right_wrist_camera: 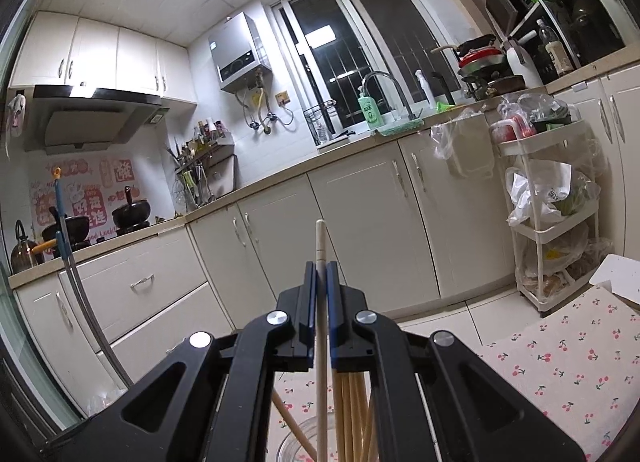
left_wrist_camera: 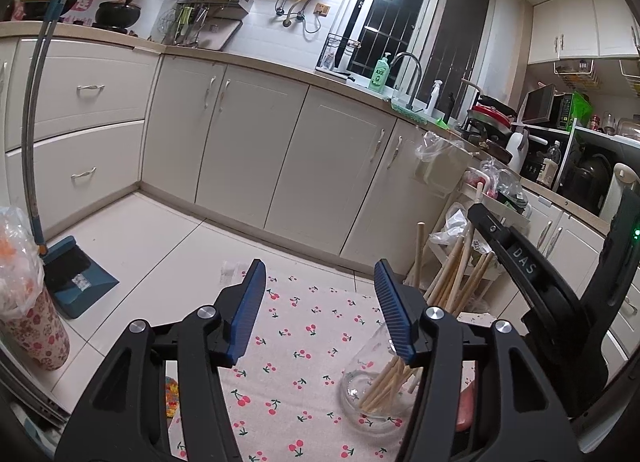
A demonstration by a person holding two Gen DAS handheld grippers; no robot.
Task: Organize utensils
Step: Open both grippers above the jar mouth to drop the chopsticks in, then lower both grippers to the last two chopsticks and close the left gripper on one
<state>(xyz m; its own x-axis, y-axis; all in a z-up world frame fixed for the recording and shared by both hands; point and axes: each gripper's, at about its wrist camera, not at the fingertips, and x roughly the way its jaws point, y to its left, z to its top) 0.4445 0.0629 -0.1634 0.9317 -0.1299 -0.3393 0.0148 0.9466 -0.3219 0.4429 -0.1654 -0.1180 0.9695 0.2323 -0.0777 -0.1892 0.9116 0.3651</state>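
The right gripper (right_wrist_camera: 321,270) is clamped on a single pale chopstick (right_wrist_camera: 320,246), which stands nearly upright between its blue pads, the top end poking above the fingertips and the shaft running straight down toward a clear glass jar (left_wrist_camera: 376,398). The jar sits on a cherry-print cloth (left_wrist_camera: 304,326) covering the surface, directly below this gripper. The held chopstick's long axis already lines up with the jar's mouth, so the coming move looks like a straight downward lowering and release.

The left gripper (left_wrist_camera: 320,302) is spread wide and holds nothing. It hovers above the cloth with the jar just to its right, partly hidden behind its right finger. The right gripper is the nearer one to the jar's opening.

Counts: one jar, one chopstick in the grip, and a fanned bundle of chopsticks (left_wrist_camera: 452,282) already standing in the jar, leaning outward in different directions. Their exact number cannot be told, since they overlap and the grippers hide some; roughly ten or more seem present.
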